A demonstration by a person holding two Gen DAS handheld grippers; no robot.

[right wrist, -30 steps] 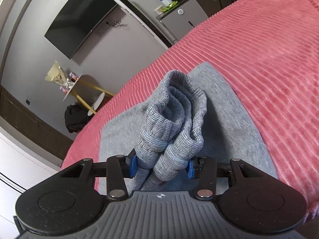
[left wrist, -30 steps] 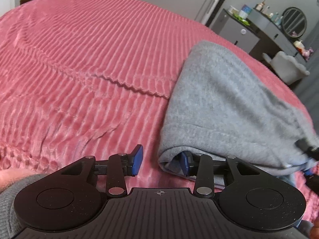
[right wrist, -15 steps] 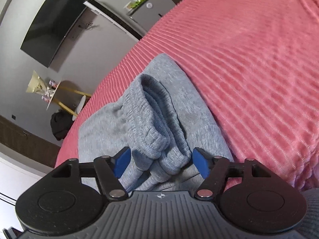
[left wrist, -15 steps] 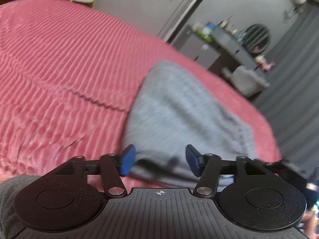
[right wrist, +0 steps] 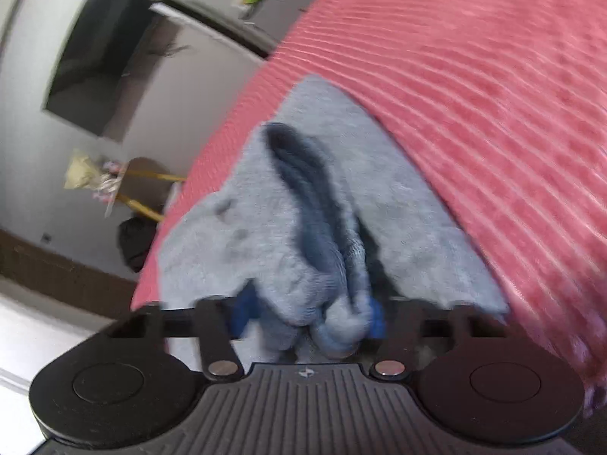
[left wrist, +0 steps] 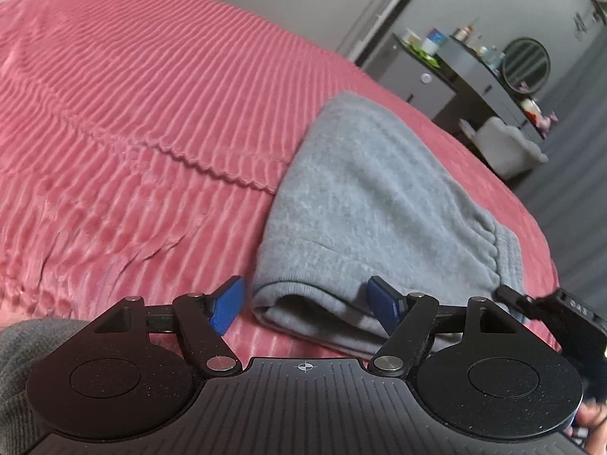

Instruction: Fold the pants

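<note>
Since a second ago the left gripper [left wrist: 305,301] has let go of the folded corner of the grey pants [left wrist: 379,197]; its jaws are opening, and the corner lies between the blue pads [left wrist: 227,305], untouched. Meanwhile the right gripper [right wrist: 307,313] has dipped lower, its jaws closing on the bunched waistband [right wrist: 341,326], though blur hides the contact. Both views show the pants folded on the pink ribbed blanket [left wrist: 132,113].
</note>
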